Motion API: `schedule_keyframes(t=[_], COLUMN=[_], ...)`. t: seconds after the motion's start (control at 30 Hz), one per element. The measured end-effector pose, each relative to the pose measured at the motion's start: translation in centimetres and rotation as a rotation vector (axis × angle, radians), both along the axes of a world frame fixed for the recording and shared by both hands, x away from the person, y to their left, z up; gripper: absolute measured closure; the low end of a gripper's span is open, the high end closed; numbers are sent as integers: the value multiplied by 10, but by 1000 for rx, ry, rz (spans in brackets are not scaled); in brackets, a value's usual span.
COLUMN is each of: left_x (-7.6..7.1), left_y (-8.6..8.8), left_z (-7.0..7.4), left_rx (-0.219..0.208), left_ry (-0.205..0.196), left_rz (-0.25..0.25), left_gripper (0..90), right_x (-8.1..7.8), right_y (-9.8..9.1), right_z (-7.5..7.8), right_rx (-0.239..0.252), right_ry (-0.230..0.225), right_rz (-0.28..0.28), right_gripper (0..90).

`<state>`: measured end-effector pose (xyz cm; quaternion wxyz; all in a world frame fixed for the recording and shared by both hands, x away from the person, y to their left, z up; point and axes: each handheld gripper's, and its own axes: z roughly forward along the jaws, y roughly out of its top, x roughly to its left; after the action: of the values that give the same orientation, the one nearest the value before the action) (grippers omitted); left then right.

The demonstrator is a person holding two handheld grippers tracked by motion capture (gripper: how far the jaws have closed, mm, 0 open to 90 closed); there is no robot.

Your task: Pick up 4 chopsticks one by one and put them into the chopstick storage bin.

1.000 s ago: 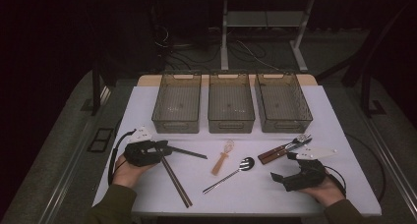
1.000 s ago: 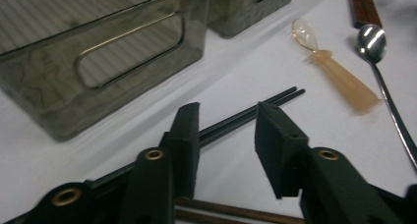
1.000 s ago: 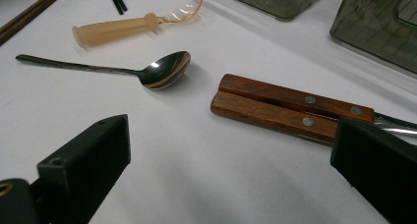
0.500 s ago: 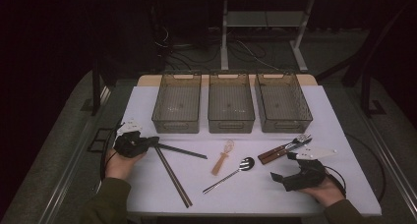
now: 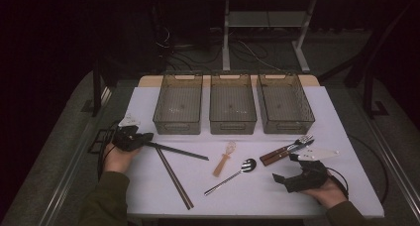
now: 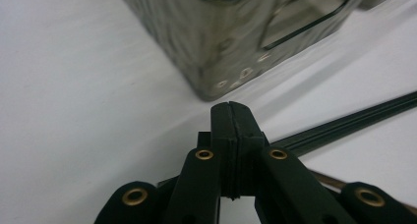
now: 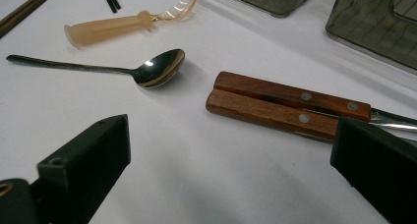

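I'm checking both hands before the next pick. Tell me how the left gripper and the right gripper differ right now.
The left gripper has its tongs pressed shut, while the right gripper has its tongs wide open. The left gripper sits at the end of the black chopsticks, whereas the right gripper points toward the wooden-handled cutlery. Both are black, hand-held and low over the white table.

No text, label, brand, number or sign can be read on anything here

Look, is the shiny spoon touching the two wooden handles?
Apart. The right gripper view shows bare white table between the spoon bowl and the wooden handles.
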<state>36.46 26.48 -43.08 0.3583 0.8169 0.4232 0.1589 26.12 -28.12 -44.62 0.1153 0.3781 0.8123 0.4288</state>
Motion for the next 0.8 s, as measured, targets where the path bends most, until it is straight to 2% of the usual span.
schedule_keyframes(t=[0.2, 0.8], left_x=[5, 2], left_y=[5, 8], left_z=[-6, -7], left_rx=[34, 33], left_ry=[21, 56], left_rz=[21, -5], left_gripper=[896, 896], right_x=[0, 0], right_y=[-1, -1], right_z=[0, 0], right_rx=[-1, -4], right_ry=[1, -2], right_rz=[-8, -7], right_gripper=[14, 14])
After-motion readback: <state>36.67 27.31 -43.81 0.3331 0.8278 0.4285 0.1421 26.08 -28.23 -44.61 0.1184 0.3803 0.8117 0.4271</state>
